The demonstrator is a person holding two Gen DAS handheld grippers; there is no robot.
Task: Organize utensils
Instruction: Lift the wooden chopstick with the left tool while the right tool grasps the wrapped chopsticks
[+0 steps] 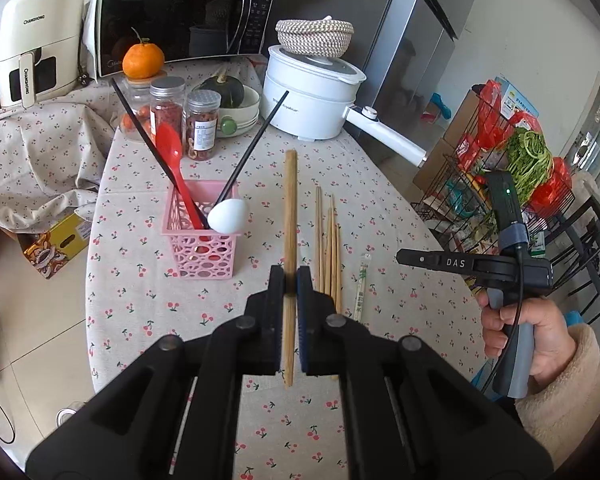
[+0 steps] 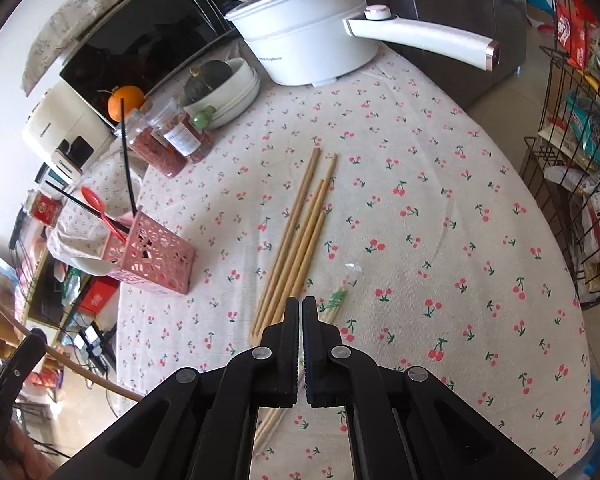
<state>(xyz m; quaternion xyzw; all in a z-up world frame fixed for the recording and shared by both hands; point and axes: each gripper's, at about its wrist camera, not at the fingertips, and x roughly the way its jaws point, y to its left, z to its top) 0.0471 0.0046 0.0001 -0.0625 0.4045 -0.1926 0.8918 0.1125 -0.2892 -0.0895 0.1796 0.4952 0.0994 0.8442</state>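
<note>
Partly done, by the look of it. On the cherry-print tablecloth (image 1: 140,304), at about ten o'clock from the left gripper (image 1: 291,280), stands the pink lattice basket (image 1: 200,240), already loaded: a red plastic spoon (image 1: 172,152), two black chopsticks (image 1: 256,140) leaning out toward eleven and one o'clock, and a white spoon (image 1: 228,216) resting across the basket's rim. Behind, toward twelve o'clock, only clutter outside the job: microwave (image 1: 180,16), white electric pot (image 1: 312,92), spice jars (image 1: 167,108). Still left on the cloth: a loose bundle of bamboo chopsticks (image 2: 300,232), four or so, fanned toward twelve o'clock just ahead of the right gripper (image 2: 301,308), plus a paper-wrapped disposable pair (image 2: 332,304) just beside them at about one o'clock from those fingertips. Left jaws clamped on a pair of bamboo chopsticks (image 1: 290,208), held off the table and pointing to twelve o'clock, with the basket just to its left; likely next in. Right jaws pressed fully together with nothing visibly caught between them, poised above the near ends of the loose bundle. Judged roughly halfway: four pieces binned, one pair in transit, the bundle and the wrapped pair yet to go. Remaining risk: thin sticks rolling or splaying when pinched several at once, and the light basket tipping under the long leaning chopsticks.
</note>
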